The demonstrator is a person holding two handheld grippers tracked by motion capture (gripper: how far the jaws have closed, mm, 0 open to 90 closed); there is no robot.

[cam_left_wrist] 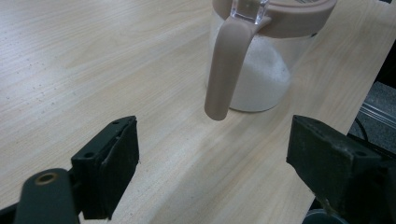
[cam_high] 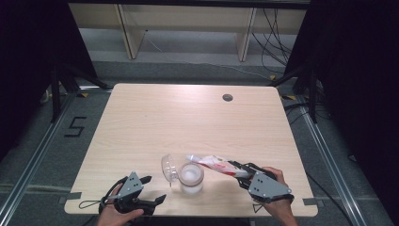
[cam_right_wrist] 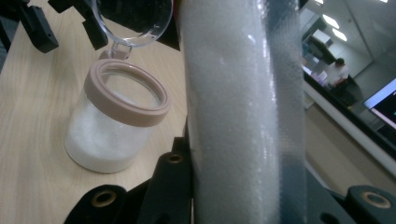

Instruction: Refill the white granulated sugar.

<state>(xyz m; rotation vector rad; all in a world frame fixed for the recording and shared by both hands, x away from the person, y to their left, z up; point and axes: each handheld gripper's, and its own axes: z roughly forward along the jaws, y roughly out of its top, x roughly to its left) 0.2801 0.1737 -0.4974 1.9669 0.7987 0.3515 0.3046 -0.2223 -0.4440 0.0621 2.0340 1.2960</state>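
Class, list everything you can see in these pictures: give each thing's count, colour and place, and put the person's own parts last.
Table: one, light wood, centre of the high view.
Jar: one, clear with a pinkish rim, part full of white grains, near front edge.
Lid: one, clear, flipped open at the jar's left.
Bag: one, white with red print, tilted with its end over the jar.
Shelving: one, pale, beyond the table.
Left tongs: black, open, left of the jar.
Right tongs: black, shut on the bag.

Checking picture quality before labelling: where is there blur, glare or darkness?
High view: the table is evenly lit, surroundings dark. Left gripper view: the jar is sharp, near jaws soft. Right gripper view: the bag is close, with glare streaks; the background is blurred.
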